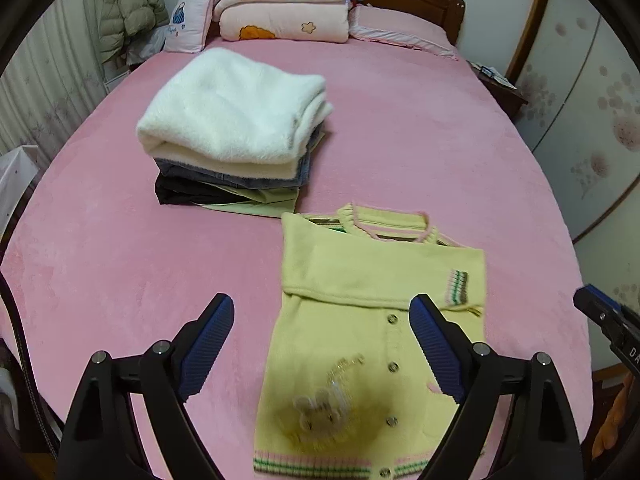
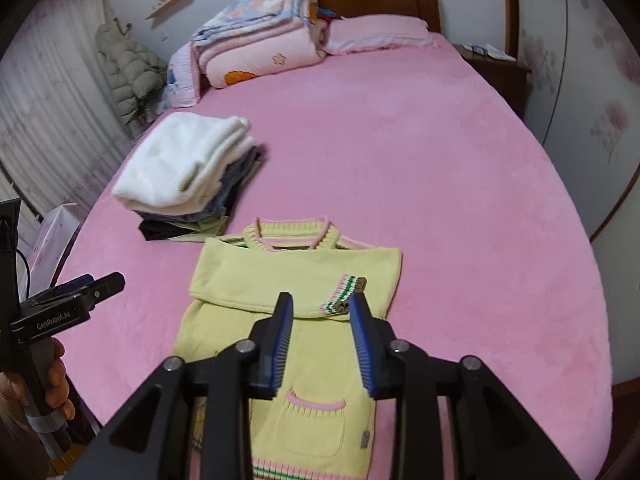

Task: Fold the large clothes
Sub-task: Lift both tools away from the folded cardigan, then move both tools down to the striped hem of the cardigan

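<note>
A pale yellow knit cardigan (image 1: 360, 320) with pink and green striped trim lies flat on the pink bed, front up, with both sleeves folded across the chest. It also shows in the right wrist view (image 2: 296, 288). My left gripper (image 1: 322, 308) is open and empty, hovering above the cardigan's lower half. My right gripper (image 2: 322, 304) is open and empty, above the cardigan's middle near the striped sleeve cuff (image 2: 344, 290). The left gripper also shows at the left edge of the right wrist view (image 2: 92, 284).
A stack of folded clothes topped by a white fleece (image 1: 236, 120) sits behind and left of the cardigan, also in the right wrist view (image 2: 184, 164). Folded quilts (image 1: 284, 4) and a pillow (image 2: 376, 32) lie at the wooden headboard. The pink bed sheet (image 1: 440, 140) stretches to the right.
</note>
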Demonstrator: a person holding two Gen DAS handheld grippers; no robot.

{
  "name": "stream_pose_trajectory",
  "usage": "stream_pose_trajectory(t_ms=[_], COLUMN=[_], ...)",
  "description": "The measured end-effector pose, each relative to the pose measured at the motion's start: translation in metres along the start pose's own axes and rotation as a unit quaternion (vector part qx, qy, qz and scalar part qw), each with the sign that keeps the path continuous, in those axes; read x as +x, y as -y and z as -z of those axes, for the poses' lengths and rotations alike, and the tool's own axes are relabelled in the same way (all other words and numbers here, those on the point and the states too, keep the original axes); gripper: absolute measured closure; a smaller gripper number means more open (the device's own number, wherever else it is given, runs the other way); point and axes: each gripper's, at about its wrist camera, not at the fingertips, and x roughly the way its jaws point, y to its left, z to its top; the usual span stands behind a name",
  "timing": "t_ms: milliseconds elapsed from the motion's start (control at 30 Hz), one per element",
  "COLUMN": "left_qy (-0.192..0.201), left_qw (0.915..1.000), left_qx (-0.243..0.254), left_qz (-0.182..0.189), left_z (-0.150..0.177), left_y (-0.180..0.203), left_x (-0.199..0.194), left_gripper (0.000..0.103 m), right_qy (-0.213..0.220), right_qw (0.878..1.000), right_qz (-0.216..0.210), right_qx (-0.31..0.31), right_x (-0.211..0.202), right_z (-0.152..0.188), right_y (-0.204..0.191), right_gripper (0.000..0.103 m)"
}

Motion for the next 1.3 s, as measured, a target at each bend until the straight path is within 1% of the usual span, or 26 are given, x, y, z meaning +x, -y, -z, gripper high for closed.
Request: stream_pose_trajectory(t_ms=[100,167,267,367,467,567,633,767,867,967,1167,1300], left_qy=[0.004,0.005,0.007,0.002,-0.009,-0.024,-0.035,-0.074,-0.091,-0.103,-0.117,-0.124], left_qw=[0.9999,0.9999,0.9997,0.9994,0.9991,0.9984,0.9982,0.9962,0.9948,0.9936,0.9908,0.9891], left_qx=[0.010,0.014,0.024,0.032,0.036,0.042,0.041,0.027,0.018,0.008,-0.007,-0.010], left_qz=[0.003,0.007,0.008,0.011,0.020,0.031,0.027,0.037,0.042,0.046,0.068,0.079], left_z=[0.010,0.017,0.028,0.041,0.057,0.074,0.088,0.120,0.143,0.158,0.175,0.183], left_y=[0.002,0.004,0.005,0.001,-0.006,-0.016,-0.024,-0.043,-0.056,-0.063,-0.069,-0.073], left_x=[-0.016,-0.019,-0.020,-0.015,-0.008,0.004,0.016,0.042,0.059,0.073,0.090,0.102], left_gripper=[0.014,0.014,0.014,0.014,0.014,0.015,0.015,0.015,0.015,0.015,0.015,0.016], right_qy=[0.009,0.013,0.013,0.016,0.023,0.018,0.016,-0.002,-0.011,-0.023,-0.057,-0.084], right_qw=[1.000,1.000,1.000,0.999,0.999,0.999,0.999,0.998,0.998,0.998,0.996,0.994], right_qz=[-0.004,-0.007,-0.004,0.007,0.012,0.023,0.025,0.024,0.031,0.035,0.046,0.031], right_qx=[0.001,0.010,0.023,0.031,0.031,0.027,0.031,0.053,0.052,0.046,0.046,0.065], right_x=[-0.017,-0.023,-0.025,-0.025,-0.023,-0.017,-0.011,0.004,0.012,0.021,0.036,0.049], right_z=[0.002,0.006,0.017,0.033,0.052,0.074,0.090,0.121,0.139,0.158,0.185,0.203], right_y=[-0.004,-0.005,-0.006,-0.010,-0.015,-0.021,-0.022,-0.017,-0.013,-0.009,0.000,0.011], right_gripper=[0.058,0.056,0.055,0.055,0.055,0.055,0.055,0.055,0.055,0.055,0.055,0.055])
